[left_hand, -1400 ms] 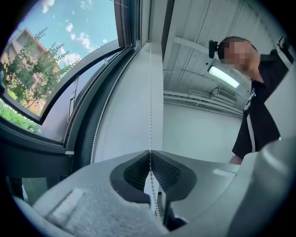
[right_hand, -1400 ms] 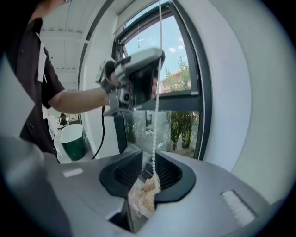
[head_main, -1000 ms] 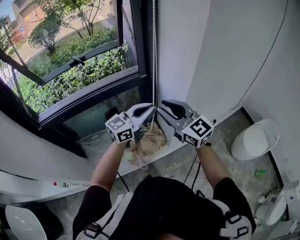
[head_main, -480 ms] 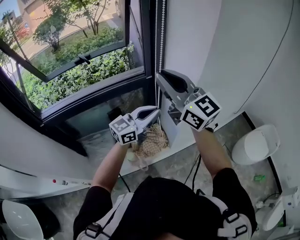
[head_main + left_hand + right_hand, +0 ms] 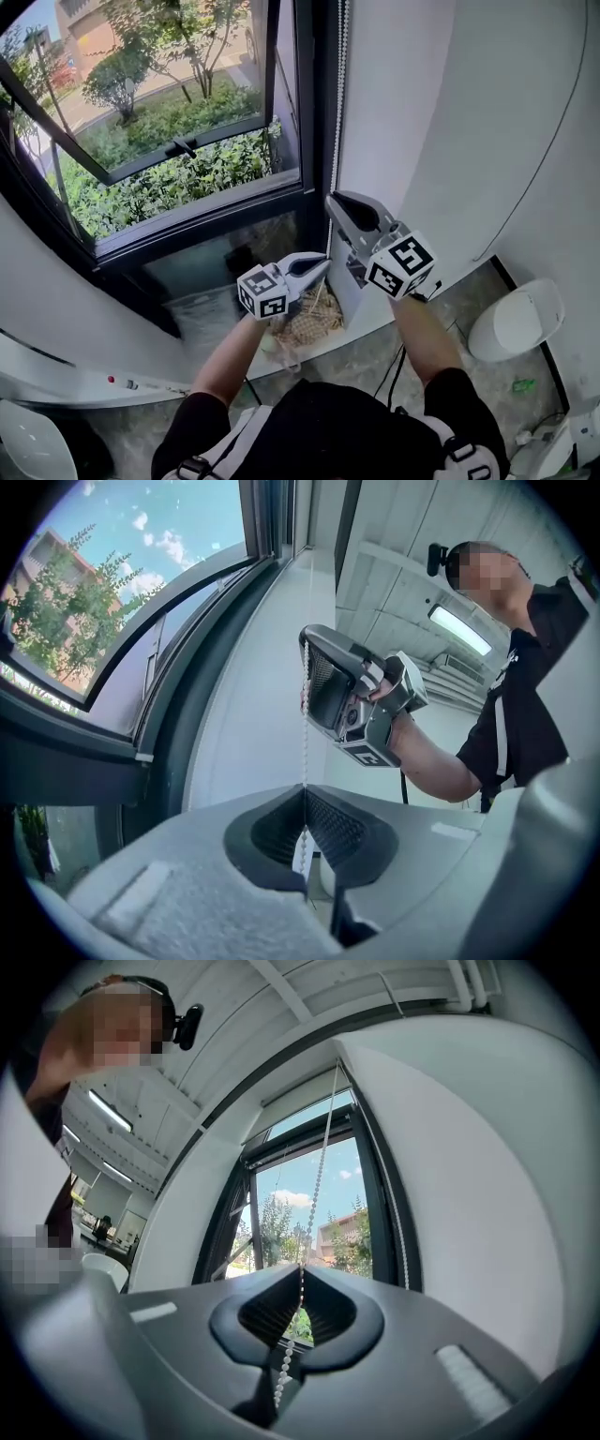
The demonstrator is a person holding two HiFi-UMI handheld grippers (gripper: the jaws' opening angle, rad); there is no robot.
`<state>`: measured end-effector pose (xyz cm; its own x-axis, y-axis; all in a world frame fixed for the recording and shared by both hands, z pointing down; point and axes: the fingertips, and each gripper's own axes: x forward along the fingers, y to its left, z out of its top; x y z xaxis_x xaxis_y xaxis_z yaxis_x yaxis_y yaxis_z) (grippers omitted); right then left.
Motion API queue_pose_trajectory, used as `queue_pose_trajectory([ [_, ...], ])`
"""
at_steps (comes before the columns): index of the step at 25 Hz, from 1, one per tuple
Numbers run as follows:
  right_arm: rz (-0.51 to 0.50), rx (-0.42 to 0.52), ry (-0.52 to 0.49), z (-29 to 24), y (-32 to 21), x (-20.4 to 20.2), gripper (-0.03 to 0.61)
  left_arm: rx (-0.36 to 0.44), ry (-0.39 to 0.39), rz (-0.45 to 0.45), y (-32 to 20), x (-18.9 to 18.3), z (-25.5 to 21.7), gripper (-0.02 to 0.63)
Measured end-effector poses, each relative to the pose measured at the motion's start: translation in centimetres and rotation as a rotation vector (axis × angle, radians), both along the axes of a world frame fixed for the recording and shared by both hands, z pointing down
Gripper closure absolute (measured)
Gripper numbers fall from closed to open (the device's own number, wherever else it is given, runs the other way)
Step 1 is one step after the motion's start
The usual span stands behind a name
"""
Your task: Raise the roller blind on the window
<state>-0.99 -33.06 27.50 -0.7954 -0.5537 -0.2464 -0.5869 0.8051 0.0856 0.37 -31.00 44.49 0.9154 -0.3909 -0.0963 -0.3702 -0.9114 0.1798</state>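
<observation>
We hold a gripper in each hand, both up by the right edge of the big dark-framed window point(image 5: 309, 202). The roller blind's thin white bead chain point(image 5: 338, 94) hangs there, right by the frame & just beside the plain white wall point(image 5: 403, 112).

Our left gripper point(image 5: 324, 262), grey w/ a marker cube, is the lower one. Its jaws are shut tight on the white bead chain. In the left gripper view the beads run down thru the tip, where the 2 black ribbed pads point(image 5: 333, 827) meet.

Our right gripper point(image 5: 331, 200) is higher up on the same chain, w/ a short run of beads btwn the 2 grippers. Its jaws have just been closing, & now they pinch the chain too. In the right gripper view the beads go in at the tip & come out below.

From there the chain climbs to the top of the window, where a pale band point(image 5: 305, 1091) lies across under the ceiling. We can't tell if that's the rolled-up blind.

Thru the glass we see green bushes point(image 5: 178, 178) & trees. On the floor below the grippers sits a tan woven basket point(image 5: 314, 323). A white round seat point(image 5: 516, 319) is off to the right, well apart.
</observation>
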Motion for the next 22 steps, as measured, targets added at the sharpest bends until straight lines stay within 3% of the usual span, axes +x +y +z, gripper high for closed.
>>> queue_pose_trajectory([
  [10, 0.054, -0.071, 0.073, 8.1, 0.2, 1.3, 0.568, -0.133, -0.168, 0.022, 0.3, 1.3, 7.9, 0.601],
  [12, 0.064, -0.086, 0.069, 8.6, 0.2, 1.9, 0.568, -0.146, -0.144, 0.022, 0.6, 1.0, 8.0, 0.508],
  [14, 0.068, -0.088, 0.076, 8.7, 0.3, 2.1, 0.568, -0.149, -0.080, 0.021, 0.8, 0.2, 6.8, 0.482],
  [17, 0.065, -0.087, 0.082, 8.8, 0.4, 2.1, 0.570, -0.123, 0.011, 0.015, 0.5, -1.6, 3.8, 0.480],
  [22, 0.060, -0.086, 0.095, 8.5, 0.8, 2.2, 0.572, -0.032, 0.066, 0.021, 0.0, -3.4, -2.3, 0.480],
])
